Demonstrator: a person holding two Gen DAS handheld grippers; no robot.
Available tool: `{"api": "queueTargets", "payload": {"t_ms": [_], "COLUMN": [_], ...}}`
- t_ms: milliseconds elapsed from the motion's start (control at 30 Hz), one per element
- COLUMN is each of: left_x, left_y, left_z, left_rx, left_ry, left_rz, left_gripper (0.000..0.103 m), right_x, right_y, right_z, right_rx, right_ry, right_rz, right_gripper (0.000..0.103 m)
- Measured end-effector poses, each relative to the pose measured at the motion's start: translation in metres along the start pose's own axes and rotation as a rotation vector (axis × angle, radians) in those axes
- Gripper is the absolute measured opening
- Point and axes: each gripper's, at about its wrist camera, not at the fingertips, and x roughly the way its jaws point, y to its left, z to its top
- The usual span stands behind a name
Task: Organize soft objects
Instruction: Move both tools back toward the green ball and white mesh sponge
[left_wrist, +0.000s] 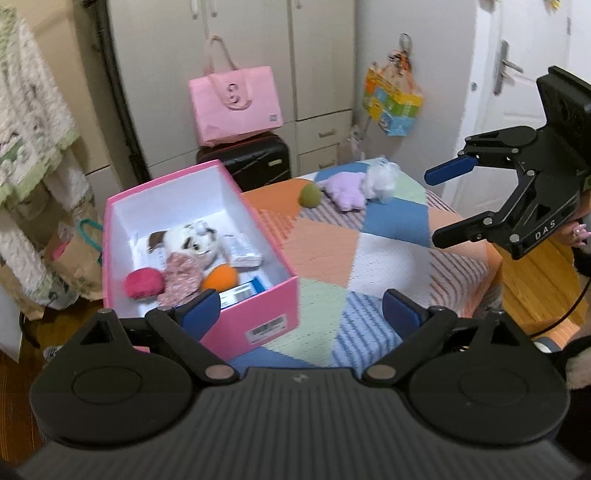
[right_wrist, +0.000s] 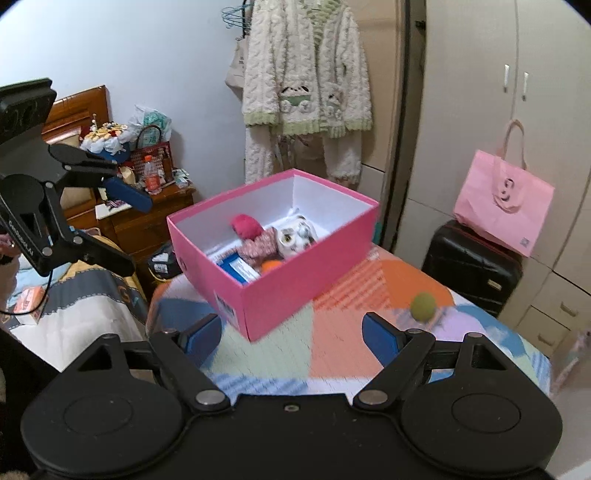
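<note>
A pink box (left_wrist: 258, 306) (right_wrist: 273, 295) stands on a patchwork-covered table (left_wrist: 332, 258) (right_wrist: 332, 350). Inside lie a red ball (left_wrist: 143, 283) (right_wrist: 245, 226), an orange ball (left_wrist: 220, 277) (right_wrist: 271, 266), a white and brown plush (left_wrist: 192, 240) (right_wrist: 295, 236) and a floral cloth toy (left_wrist: 181, 277) (right_wrist: 258, 247). On the table's far side lie a green ball (left_wrist: 310, 195) (right_wrist: 423, 305), a purple plush (left_wrist: 347, 189) and a white fluffy toy (left_wrist: 380, 179). My left gripper (left_wrist: 301, 310) (right_wrist: 127, 230) is open and empty beside the box. My right gripper (right_wrist: 291, 334) (left_wrist: 439, 205) is open and empty above the table.
A black suitcase (left_wrist: 255, 158) (right_wrist: 472, 266) with a pink bag (left_wrist: 236, 103) (right_wrist: 502, 206) on it stands behind the table, before white cupboards (left_wrist: 258, 55). A fluffy robe (right_wrist: 306, 92) hangs on the wall. A wooden nightstand (right_wrist: 147, 218) and a bed (right_wrist: 74, 306) are on the left.
</note>
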Motion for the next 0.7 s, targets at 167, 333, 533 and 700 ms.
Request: {"api": "queueTargets", "payload": {"t_ms": [167, 333, 533, 700], "left_x": [0.015, 0.037, 0.064, 0.088], "left_y": [-0.025, -0.042, -0.055, -0.060], "left_z": [0.012, 0.026, 0.041, 0.051], "left_rx": [0.049, 0.077, 0.085, 0.054], "left_ry": [0.017, 0.052, 0.080, 0.071], "left_rz": [-0.045, -0.111, -0.170, -0.188], "left_gripper": [0.095, 0.095, 0.095, 0.095], "right_x": [-0.016, -0.024, -0.024, -0.014], "right_y": [-0.014, -0.032, -0.058, -0.079], "right_z": [-0.020, -0.036, -0.052, -0.064], "right_rx": [0.014, 0.039, 0.070, 0.074], "right_ry": [0.001, 0.000, 0.008, 0.011], "right_rz": [-0.032, -0.064, -0.091, -0.141], "right_gripper": [0.087, 0.087, 0.087, 0.087]}}
